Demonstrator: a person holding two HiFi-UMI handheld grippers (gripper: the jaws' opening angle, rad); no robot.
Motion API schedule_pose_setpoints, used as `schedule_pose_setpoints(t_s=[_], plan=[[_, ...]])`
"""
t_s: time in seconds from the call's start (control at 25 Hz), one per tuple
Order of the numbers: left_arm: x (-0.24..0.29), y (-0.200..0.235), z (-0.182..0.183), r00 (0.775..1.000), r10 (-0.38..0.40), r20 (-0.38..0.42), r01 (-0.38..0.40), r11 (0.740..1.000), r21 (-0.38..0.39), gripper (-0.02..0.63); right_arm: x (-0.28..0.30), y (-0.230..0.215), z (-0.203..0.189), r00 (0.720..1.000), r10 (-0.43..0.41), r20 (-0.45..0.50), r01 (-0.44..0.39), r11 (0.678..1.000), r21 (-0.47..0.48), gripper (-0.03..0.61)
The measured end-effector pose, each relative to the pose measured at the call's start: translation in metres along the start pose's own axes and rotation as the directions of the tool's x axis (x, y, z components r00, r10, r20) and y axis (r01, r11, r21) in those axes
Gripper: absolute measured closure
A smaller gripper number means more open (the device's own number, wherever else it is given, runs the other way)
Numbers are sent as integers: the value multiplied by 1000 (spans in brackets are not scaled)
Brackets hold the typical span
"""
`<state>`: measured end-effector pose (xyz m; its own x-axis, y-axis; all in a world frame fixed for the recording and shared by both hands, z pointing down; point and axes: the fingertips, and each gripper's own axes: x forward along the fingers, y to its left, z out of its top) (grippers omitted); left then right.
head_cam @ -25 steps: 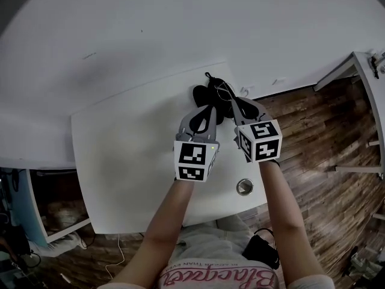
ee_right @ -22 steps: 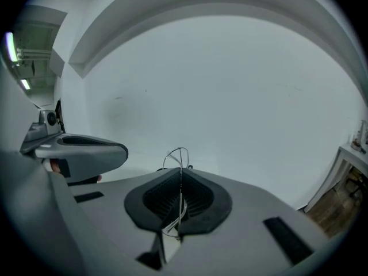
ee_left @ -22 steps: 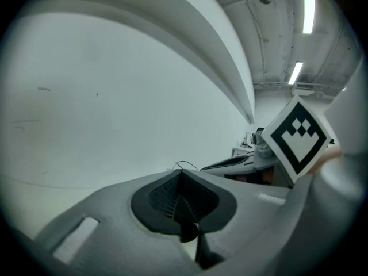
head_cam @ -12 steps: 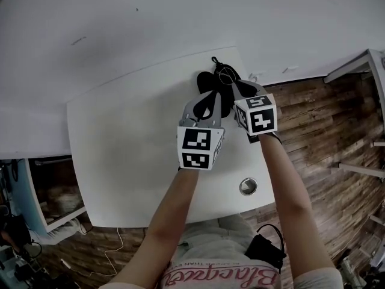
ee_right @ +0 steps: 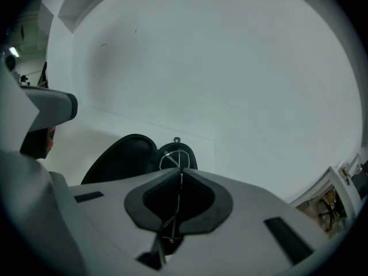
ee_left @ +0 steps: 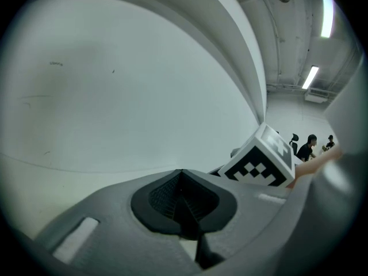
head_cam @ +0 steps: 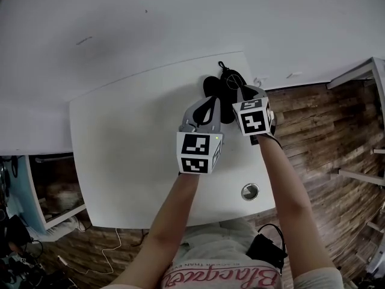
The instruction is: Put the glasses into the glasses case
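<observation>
Glasses pinched in the right gripper: thin wire frame clamped between the two dark fingers, running up through the pads, one round rim loop poking out past the tips. Loop showing right in front of the open glasses case, not yet laid inside it. Cannot tell whether wire and case touch.

Glasses case black, lying open at the far edge of the white bench, close to the far right corner. Two rounded halves side by side: the larger-looking half to the left in the right gripper view, the other straight ahead of the fingertips, with a small loop at its far end.

Left gripper just beside the right one, on the person's left, likewise aimed toward the case end of the bench. Fingers pressed together tip to tip, nothing between them. Bare white wall ahead in its own view, with the right gripper's marker cube close by at the right.

From the head view: both forearms stretched out over the bench, and a round metal grommet set into the bench top near the front edge, beside the right forearm. Wooden floor to the right of the bench.
</observation>
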<state>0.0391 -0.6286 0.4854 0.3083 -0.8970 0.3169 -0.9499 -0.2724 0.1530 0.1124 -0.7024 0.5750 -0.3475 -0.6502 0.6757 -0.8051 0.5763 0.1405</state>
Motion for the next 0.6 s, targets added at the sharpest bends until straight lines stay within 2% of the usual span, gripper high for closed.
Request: schedule_pose_setpoints(t_s=[0.16,0.4,0.6], plan=[[-4,-1,2,1000,3,2,-3,1000,6,607,-3,-1,0,1000,0,25,0,1000,2,561],[-13,-6,13,1000,9,29,-9,1000,3,607,-29,-9,11,994,-7,109,3,999,35,511],[-26,-21,32,997,-5,71,2,999,41,607,-73,-9,25,980,31,199,-50,995,91,495]])
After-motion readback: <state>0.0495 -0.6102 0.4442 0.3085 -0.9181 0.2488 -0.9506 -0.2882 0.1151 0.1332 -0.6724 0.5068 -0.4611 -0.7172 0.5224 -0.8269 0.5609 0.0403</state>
